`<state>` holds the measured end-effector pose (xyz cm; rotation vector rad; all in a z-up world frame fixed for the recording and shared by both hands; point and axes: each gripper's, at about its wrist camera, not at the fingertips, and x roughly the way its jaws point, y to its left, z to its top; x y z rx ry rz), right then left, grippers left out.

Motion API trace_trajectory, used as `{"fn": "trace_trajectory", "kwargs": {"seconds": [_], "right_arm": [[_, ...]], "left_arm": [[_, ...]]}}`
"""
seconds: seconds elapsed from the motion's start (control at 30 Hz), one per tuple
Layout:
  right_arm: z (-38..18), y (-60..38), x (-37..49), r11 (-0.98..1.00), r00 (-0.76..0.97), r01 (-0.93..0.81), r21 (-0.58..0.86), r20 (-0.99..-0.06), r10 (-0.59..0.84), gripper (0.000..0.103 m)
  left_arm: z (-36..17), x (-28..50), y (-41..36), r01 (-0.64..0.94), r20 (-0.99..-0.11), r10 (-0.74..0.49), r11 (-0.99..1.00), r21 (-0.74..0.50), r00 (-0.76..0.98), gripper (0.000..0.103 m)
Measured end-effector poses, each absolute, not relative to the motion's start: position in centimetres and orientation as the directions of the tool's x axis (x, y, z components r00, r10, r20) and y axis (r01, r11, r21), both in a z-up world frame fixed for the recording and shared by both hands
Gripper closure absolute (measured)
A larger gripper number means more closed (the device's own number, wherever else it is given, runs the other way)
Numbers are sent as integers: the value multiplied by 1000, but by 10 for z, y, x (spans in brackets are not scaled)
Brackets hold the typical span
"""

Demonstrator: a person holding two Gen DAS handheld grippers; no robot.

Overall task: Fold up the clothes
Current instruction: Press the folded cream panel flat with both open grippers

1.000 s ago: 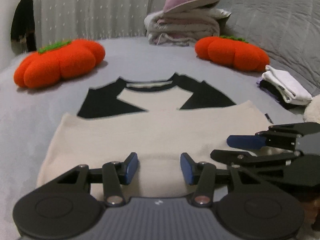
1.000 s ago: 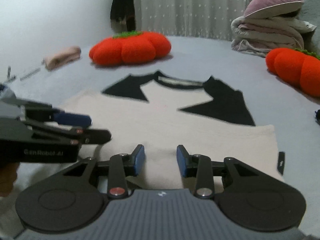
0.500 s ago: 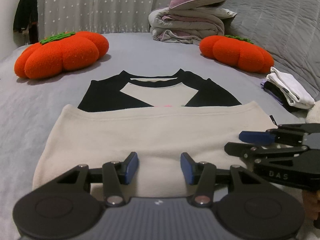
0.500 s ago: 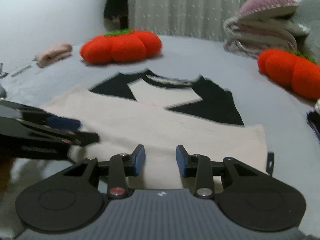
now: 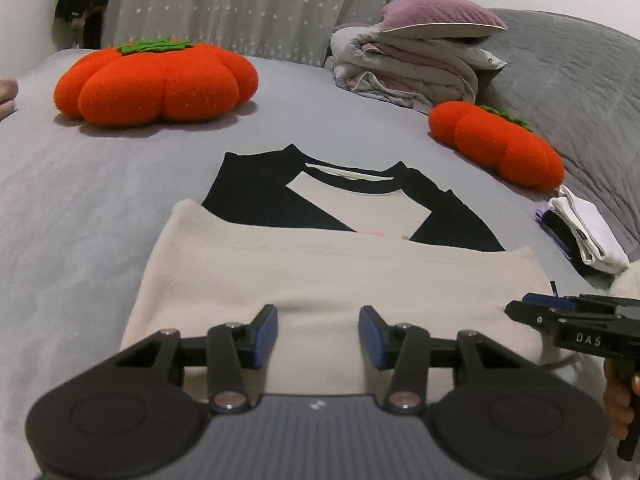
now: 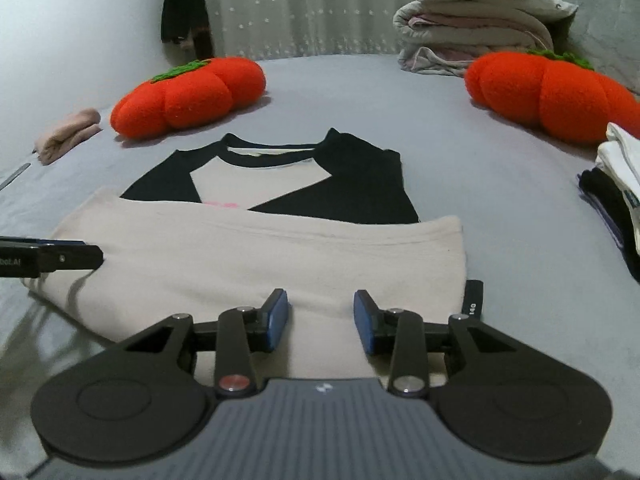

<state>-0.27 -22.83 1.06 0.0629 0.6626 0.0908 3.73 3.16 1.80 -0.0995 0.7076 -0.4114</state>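
A cream shirt with black raglan sleeves (image 5: 340, 272) lies flat on the grey bed, its lower half folded up over the chest; it also shows in the right wrist view (image 6: 260, 248). My left gripper (image 5: 318, 334) is open and empty, just above the near fold edge. My right gripper (image 6: 321, 322) is open and empty over the near right part of the fold. The right gripper shows side-on in the left wrist view (image 5: 560, 316); the left one shows in the right wrist view (image 6: 60, 260).
Two orange pumpkin cushions (image 5: 156, 82) (image 5: 496, 146) lie beyond the shirt. A stack of folded bedding with a purple pillow (image 5: 416, 60) stands at the back. Folded white and dark clothes (image 5: 580, 232) lie at the right. A pink folded item (image 6: 66, 134) lies at the left.
Both grippers have drawn back toward the near edge and apart from each other, still open. The folded shirt lies as before.
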Motion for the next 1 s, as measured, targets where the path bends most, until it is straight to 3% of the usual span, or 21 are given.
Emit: {"fn": "trace_trajectory", "kwargs": {"seconds": [0.27, 0.5, 0.87, 1.0], "right_arm": [[12, -240, -3, 998, 785, -28, 55, -617, 56, 65], [11, -255, 2, 998, 781, 33, 56, -625, 9, 65], [14, -269, 6, 994, 783, 98, 36, -619, -55, 66], [14, -284, 10, 988, 790, 140, 67, -610, -70, 66]], "left_arm": [[18, 47, 48, 290, -610, -381, 924, -248, 695, 56], [13, 63, 70, 199, -625, -291, 956, -214, 725, 55], [13, 76, 84, 173, -620, -280, 958, -228, 733, 60], [20, 77, 78, 201, -606, -267, 964, -176, 750, 59]]}}
